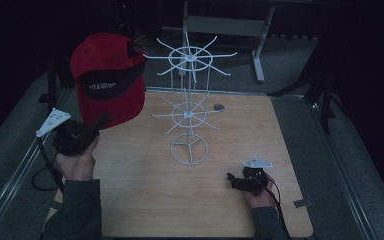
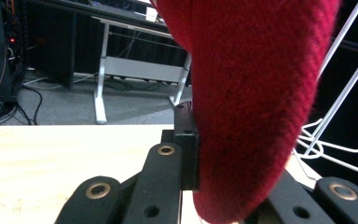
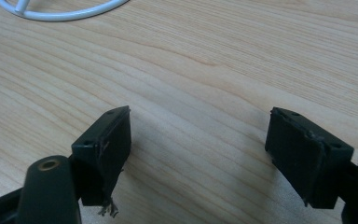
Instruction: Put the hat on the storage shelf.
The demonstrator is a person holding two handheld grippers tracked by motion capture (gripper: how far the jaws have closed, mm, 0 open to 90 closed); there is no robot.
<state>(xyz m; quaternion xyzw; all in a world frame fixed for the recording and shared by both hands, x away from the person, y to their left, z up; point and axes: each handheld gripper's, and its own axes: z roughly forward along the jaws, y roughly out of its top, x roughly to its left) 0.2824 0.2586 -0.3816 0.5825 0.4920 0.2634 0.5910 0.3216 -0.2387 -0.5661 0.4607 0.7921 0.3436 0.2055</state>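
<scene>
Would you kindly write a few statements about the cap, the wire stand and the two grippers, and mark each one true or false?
1. The left gripper is shut on the red cap and holds it above the table. True.
2. The red cap hangs on the top tier of the white wire stand. False: it is in the left gripper, beside the stand's top tier.
3. The right gripper is open with nothing between its fingers. True.
4. The right gripper grips the stand's round base. False: it rests low over bare wood, apart from the base.
5. A small dark round object lies on the table behind the stand. True.
</scene>
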